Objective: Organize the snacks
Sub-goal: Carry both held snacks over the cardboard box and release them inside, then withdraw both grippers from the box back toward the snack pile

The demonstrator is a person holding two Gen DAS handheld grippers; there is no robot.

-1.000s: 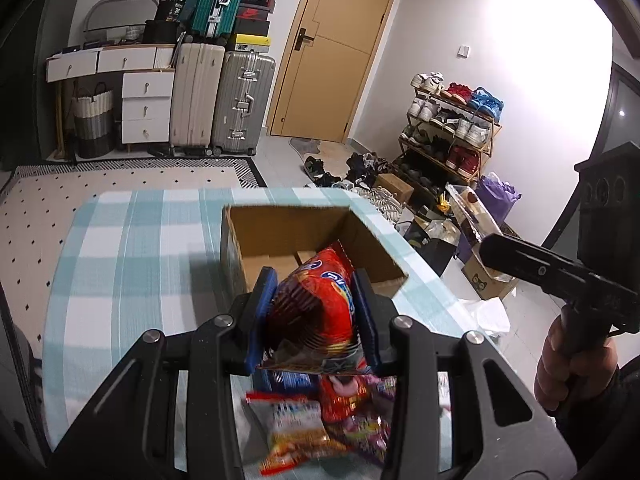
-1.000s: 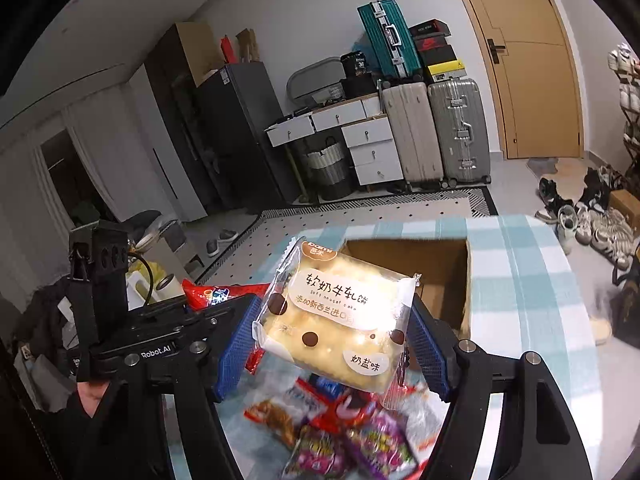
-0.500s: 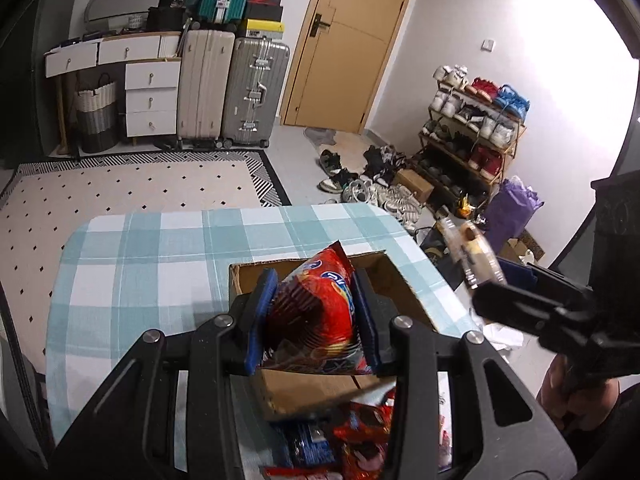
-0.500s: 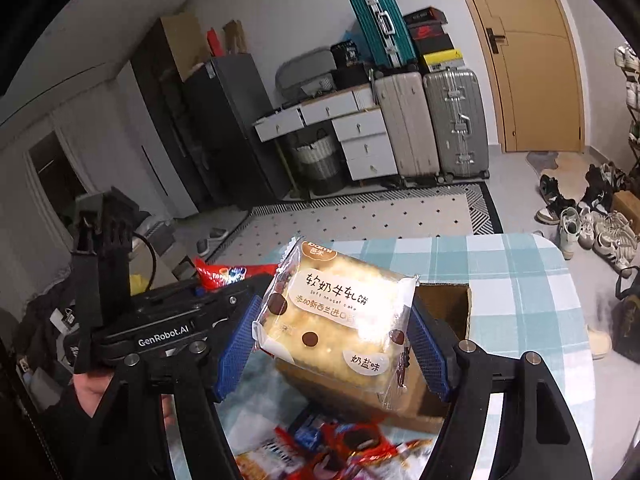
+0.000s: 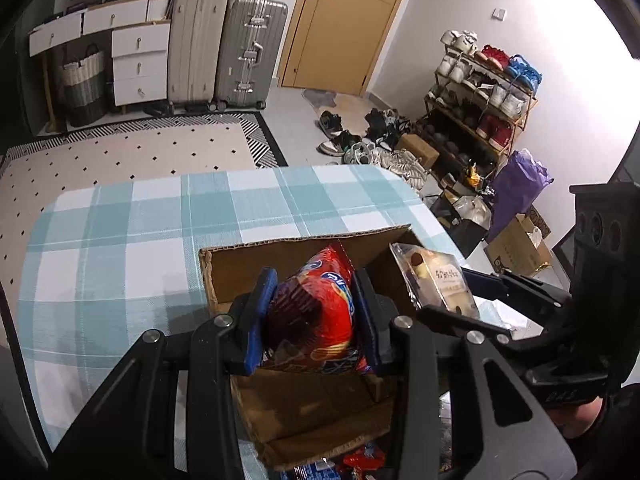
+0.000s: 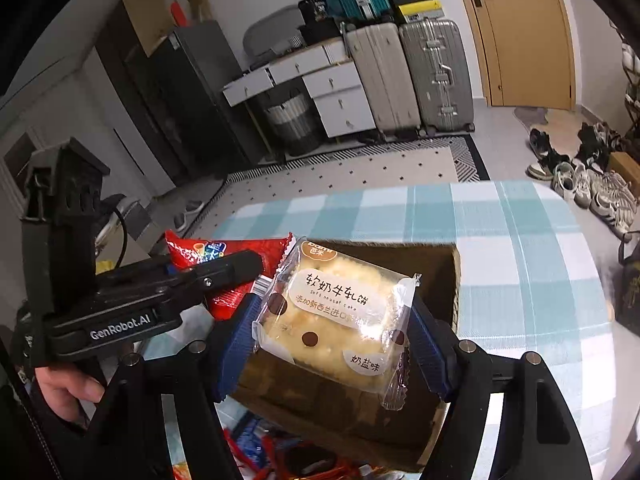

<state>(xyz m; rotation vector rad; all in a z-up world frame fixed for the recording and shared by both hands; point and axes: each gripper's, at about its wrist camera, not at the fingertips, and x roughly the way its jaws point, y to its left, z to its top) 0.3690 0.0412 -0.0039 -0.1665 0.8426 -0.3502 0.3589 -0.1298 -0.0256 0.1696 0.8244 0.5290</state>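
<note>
Hovering over the open cardboard box, the left claw is clamped on a red snack bag, its blue pads pressing the bag's two sides. The bag stands upright between the pads, its top pointing toward the box's far wall. Just to its right, the right claw is clamped on a clear-wrapped nougat cake, a pale square piece with dark spots and a white label. In the left wrist view that cake hangs at the box's right wall, above the rim.

From the right wrist view, the cake covers much of the box opening, and the red bag shows to the left, gripped in the left claw, whose black body carries white lettering. A hand grips that tool's handle at the lower left.

The box sits on a worktop covered in a teal-and-white checked cloth, toward its near right part. More snack packets lie on the cloth at the near side of the box, mostly red and blue wrappers, partly hidden by the claw frames. Whether anything already lies inside the box cannot be told, since the held packets block the view.
</note>
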